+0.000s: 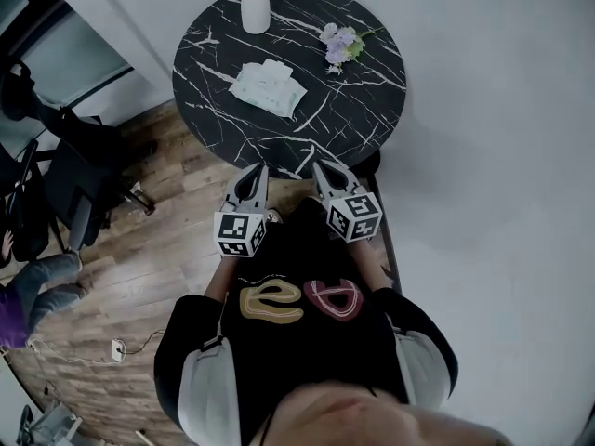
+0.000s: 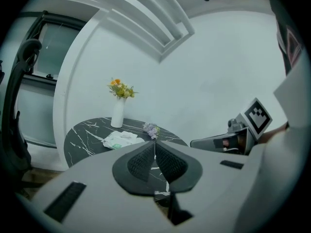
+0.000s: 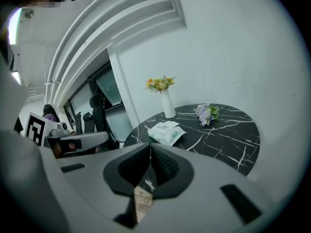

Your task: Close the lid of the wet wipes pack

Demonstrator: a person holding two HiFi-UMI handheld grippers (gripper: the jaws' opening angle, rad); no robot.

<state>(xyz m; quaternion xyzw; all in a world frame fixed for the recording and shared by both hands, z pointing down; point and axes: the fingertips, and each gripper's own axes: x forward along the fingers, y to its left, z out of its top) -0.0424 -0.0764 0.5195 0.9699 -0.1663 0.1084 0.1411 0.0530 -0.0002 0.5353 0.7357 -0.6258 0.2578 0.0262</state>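
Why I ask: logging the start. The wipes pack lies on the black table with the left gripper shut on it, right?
No. The wipes pack lies on the black table, but the left gripper view shows the left gripper shut on nothing.

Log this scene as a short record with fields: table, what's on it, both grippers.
table: round, black marble with white veins
wet wipes pack: flat near the middle, untouched; lid state too small to tell
vase: white, yellow flowers, far edge
purple flowers: loose bunch, apart from the pack
left gripper: fingers together, empty, near edge
right gripper: fingers together, empty, near edge
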